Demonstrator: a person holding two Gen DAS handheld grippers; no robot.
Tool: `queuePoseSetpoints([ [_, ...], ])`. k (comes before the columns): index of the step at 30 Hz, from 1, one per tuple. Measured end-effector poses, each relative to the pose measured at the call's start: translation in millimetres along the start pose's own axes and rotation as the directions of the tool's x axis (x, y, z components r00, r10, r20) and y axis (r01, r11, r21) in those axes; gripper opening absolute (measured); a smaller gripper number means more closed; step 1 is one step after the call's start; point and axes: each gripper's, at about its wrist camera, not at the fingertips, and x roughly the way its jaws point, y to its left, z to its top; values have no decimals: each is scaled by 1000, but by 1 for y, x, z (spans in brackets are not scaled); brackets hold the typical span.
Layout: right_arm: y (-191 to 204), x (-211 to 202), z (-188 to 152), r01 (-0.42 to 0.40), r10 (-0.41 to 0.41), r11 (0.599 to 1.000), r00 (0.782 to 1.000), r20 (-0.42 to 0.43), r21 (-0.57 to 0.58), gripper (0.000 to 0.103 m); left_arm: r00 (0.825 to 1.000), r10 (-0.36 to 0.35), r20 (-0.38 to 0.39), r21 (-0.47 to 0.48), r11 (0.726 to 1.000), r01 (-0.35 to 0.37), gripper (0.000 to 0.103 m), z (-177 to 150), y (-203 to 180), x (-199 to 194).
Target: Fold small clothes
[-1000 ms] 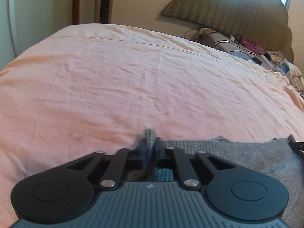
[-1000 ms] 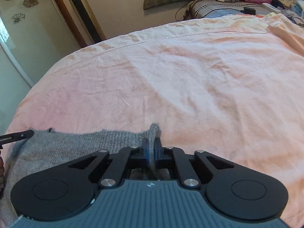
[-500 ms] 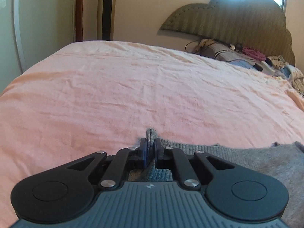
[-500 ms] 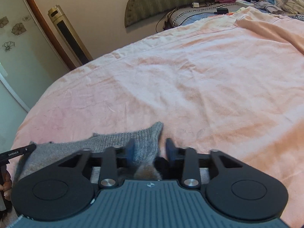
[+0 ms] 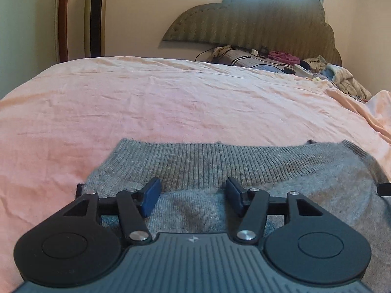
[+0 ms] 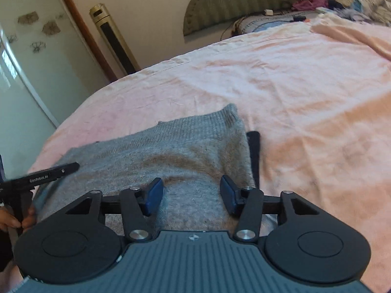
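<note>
A grey knit sweater (image 5: 244,166) lies folded on the pink bed sheet (image 5: 171,102), its ribbed hem along the far edge. My left gripper (image 5: 193,196) hovers over the sweater's near left part. Its jaws are opening, and the blue pads (image 5: 151,196) press on nothing. In the right wrist view the same sweater (image 6: 156,151) spreads to the left. My right gripper (image 6: 191,195) is open above its near right part. Those jaws are closing, with only flat cloth under them. The left gripper (image 6: 44,174) shows at the left edge, held by a hand (image 6: 9,219).
A dark strip (image 6: 254,153) sticks out from under the sweater's right edge. Loose clothes (image 5: 342,78) and a striped pillow (image 5: 244,57) are piled at the padded headboard (image 5: 256,19). A gold tower unit (image 6: 112,41) stands by the wall, and a pale wardrobe door (image 6: 29,56) is on the left.
Both grippers held the sweater's ribbed edge pinched a second ago. They have let it go and drawn back, and the hem now lies flat on the bed.
</note>
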Motion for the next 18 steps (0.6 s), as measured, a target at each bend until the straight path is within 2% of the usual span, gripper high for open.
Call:
queuePoseSetpoints([
  [2,14,-2,3,67,-68,996,997,-22,-51,52,999,43,-10,22,999,-43,60,2,-8,-3],
  [4,31,-11,6,119,-120,992,993,-17,-50,60,998,58,-24,8,998,-58,61,3,-17,-20],
  [7,55,-23,4,53,-49,993,998,36,-106,78,999,-50,-18,-21,999,50,78,-3,-29,-45],
  [8,62,-20,4,32,-29,993,999,31,-117,85,998,-61,-17,-9,998,61,85,-6,-34,-48],
  [10,71,-8,3,9,-10,990,1000,-10,-139,86,998,-46,-43,57,997,49,86,-16,-46,-44],
  [11,72,-1,0,16,-23,989,999,-42,-150,86,998,-22,-57,81,996,26,89,-22,-48,-39],
  [12,71,7,-5,34,-49,985,995,-87,-167,86,999,-12,-42,87,996,16,95,-28,-47,-37],
  [13,70,11,-13,52,-75,977,992,-105,-206,86,999,-20,-27,76,997,22,96,-31,-42,-38],
  [15,68,5,-34,106,-143,929,986,-81,-355,89,998,-53,-27,44,998,54,100,-30,-34,-37],
  [16,65,-1,-42,112,-150,912,986,-67,-394,89,998,-59,-29,39,997,60,101,-30,-32,-36],
  [18,57,-14,-48,111,-147,923,987,-71,-368,91,998,-56,-32,52,997,57,103,-29,-34,-35],
])
